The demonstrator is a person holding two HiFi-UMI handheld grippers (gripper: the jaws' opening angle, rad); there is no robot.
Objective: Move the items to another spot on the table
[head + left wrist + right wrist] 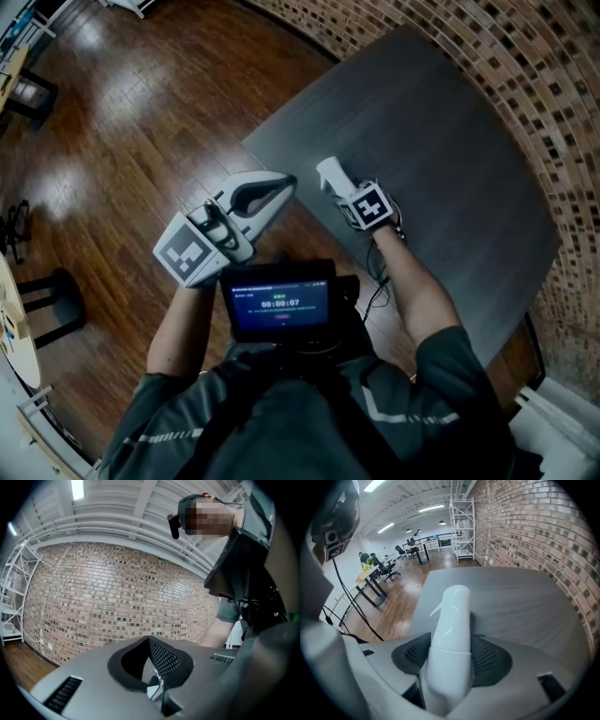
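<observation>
A white bottle (330, 173) with a spout-like head sticks out of my right gripper (339, 190), low over the near left part of the dark grey table (441, 141). In the right gripper view the black mesh pads (486, 656) press on both sides of the white bottle (451, 620), so my right gripper (450, 654) is shut on it, with the grey table (520, 602) spread out beyond. My left gripper (281, 185) hangs just off the table's left edge, over the floor. Seen from the left gripper view, my left gripper (149, 641) has its pads meeting at the tips, with nothing between them.
Wooden floor (141, 103) lies left of the table, and a brick wall (553, 84) curves round its far and right sides. A small screen (279, 306) sits at my chest. Desks and chairs (377, 571) and a white rack (462, 524) stand far off.
</observation>
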